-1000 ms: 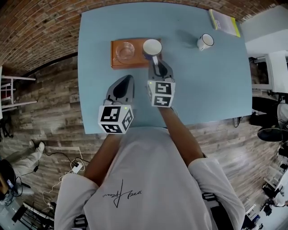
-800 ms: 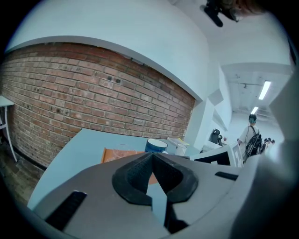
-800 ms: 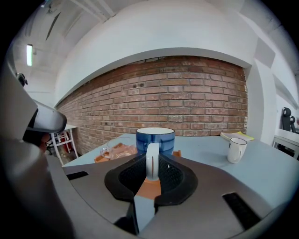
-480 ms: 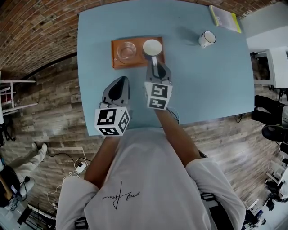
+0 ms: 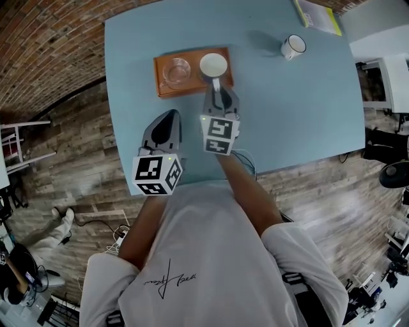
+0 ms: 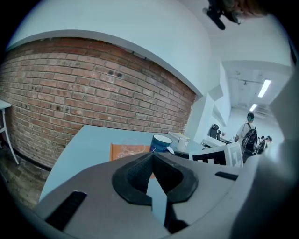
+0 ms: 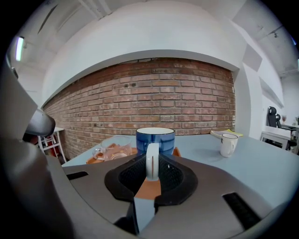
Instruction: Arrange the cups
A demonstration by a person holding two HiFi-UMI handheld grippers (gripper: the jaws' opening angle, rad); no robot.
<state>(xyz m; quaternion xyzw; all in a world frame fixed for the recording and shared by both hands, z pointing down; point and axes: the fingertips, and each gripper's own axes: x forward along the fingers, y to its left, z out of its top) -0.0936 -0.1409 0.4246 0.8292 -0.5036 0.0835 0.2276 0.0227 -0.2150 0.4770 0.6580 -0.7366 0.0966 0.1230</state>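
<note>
My right tongs (image 5: 216, 86) are clamped on the white handle of the blue ceramic mug (image 5: 213, 65), white inside, which is at the right end of the orange-brown wooden tray (image 5: 192, 82), just beside the clear glass cup (image 5: 176, 70). I can't tell if its base is resting on the tray or just off it. The left tongs (image 5: 171, 116) are closed on nothing, hanging over the light blue table (image 5: 287, 108) near my edge. To do this step well, imo: keep the mug level w/ the rim up, since a handle-only grip lets the body swing (a loop like that can twist btwn the pads). Set it flat, w/o nudging the glass cup, and open only once the base sits firm. Keep the left tongs back unless the tray needs steadying. The white enamel-look mug with a dark rim (image 5: 293, 46) stands well apart at the far right, probably next to place. Writing: none legible on any cup; the yellow-edged booklet (image 5: 316, 14) at the far corner has print too small to read; the marker cubes carry b/w squares only.
</note>
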